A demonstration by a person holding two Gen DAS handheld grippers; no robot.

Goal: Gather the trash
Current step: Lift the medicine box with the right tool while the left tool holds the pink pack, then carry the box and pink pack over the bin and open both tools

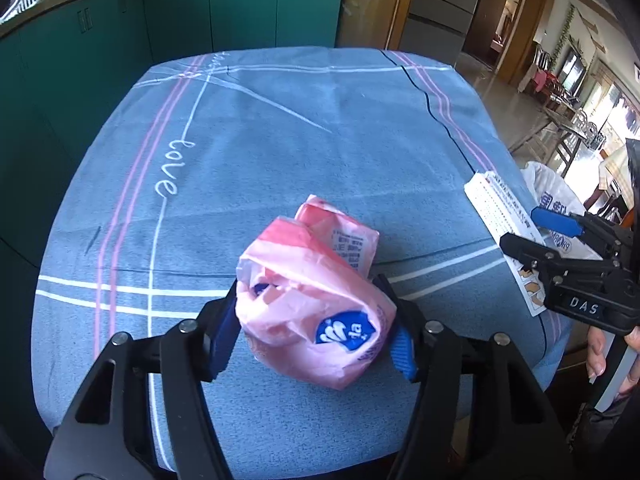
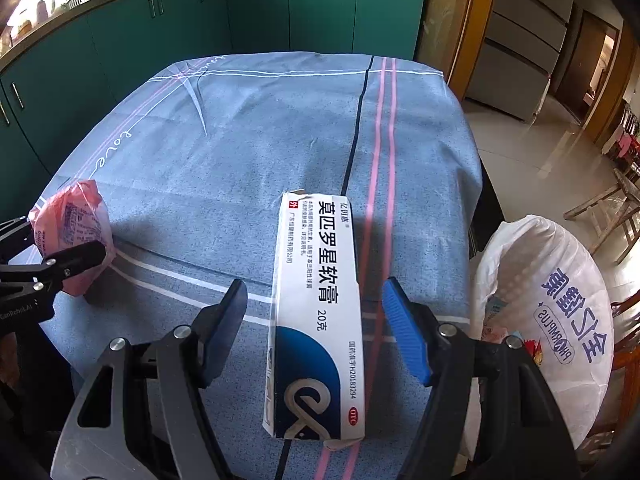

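Note:
A crumpled pink tissue pack (image 1: 312,300) lies on the blue tablecloth (image 1: 320,128) near the front edge. My left gripper (image 1: 308,292) is shut on it, both blue pads pressing into its sides. In the right wrist view the same pack (image 2: 76,224) sits at far left in the left gripper (image 2: 60,236). A white and blue ointment box (image 2: 316,304) lies lengthwise on the cloth between the fingers of my right gripper (image 2: 315,284), which is open with a gap on each side. The left wrist view shows the box (image 1: 500,216) under the right gripper (image 1: 536,232).
A white plastic bag (image 2: 560,300) with blue print stands open off the table's right edge. Green cabinets (image 2: 240,12) run behind the table. A hand (image 1: 600,352) holds the right gripper's handle. Tiled floor and wooden chairs lie to the right.

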